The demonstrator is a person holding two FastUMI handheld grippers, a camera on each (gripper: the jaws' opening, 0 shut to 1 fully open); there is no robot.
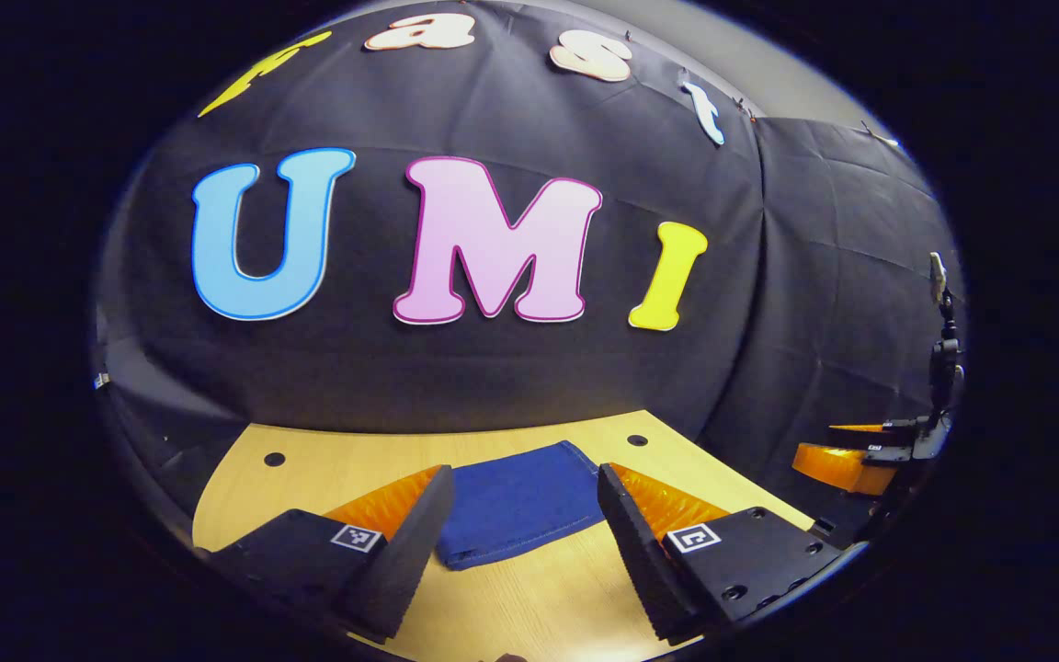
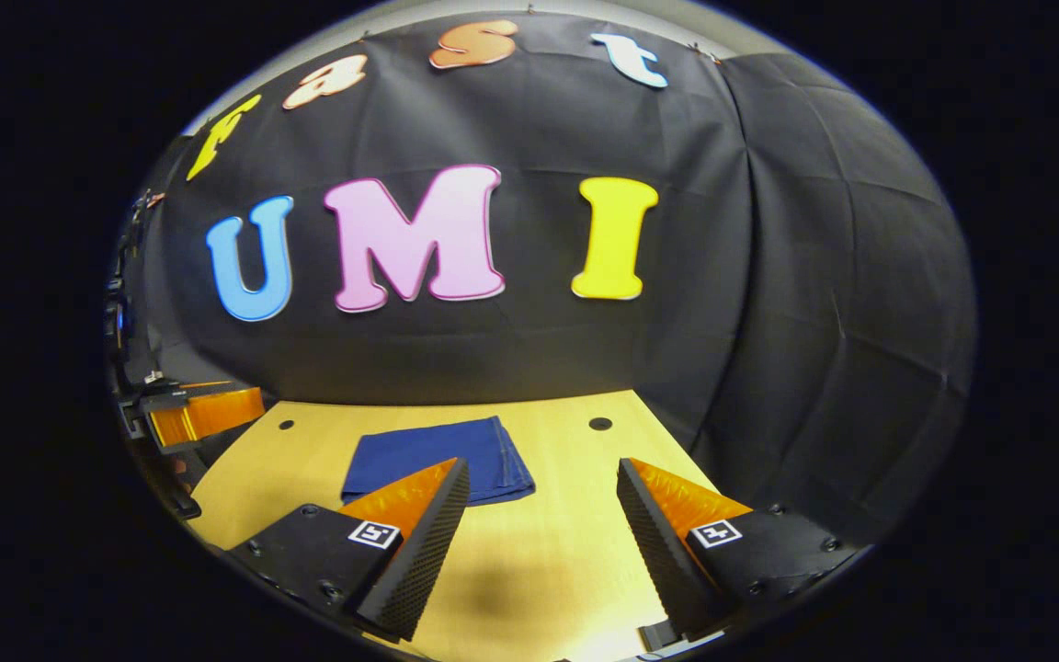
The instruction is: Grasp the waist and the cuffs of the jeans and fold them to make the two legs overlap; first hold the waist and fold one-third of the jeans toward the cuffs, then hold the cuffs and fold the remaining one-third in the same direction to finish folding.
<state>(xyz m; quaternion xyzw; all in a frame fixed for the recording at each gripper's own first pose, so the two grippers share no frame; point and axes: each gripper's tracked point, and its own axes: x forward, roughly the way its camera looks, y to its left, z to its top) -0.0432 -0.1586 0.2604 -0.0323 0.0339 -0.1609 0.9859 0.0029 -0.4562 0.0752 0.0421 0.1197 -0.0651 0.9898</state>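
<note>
The jeans (image 1: 516,504) lie folded into a compact dark blue rectangle on the wooden table (image 1: 529,598). In the left gripper view my left gripper (image 1: 522,515) hangs open above the table, its fingers apart on either side of the folded cloth, not touching it. In the right gripper view the jeans (image 2: 438,460) sit ahead and to the left, and my right gripper (image 2: 543,515) stands open over bare table with nothing between its fingers. The right gripper (image 1: 870,450) shows far right in the left gripper view; the left gripper (image 2: 189,414) shows far left in the right gripper view.
The table (image 2: 566,441) has small round holes (image 2: 600,424) near its far corners and ends at the black cloth wall behind. A black stand (image 1: 945,359) rises at the right edge of the left gripper view.
</note>
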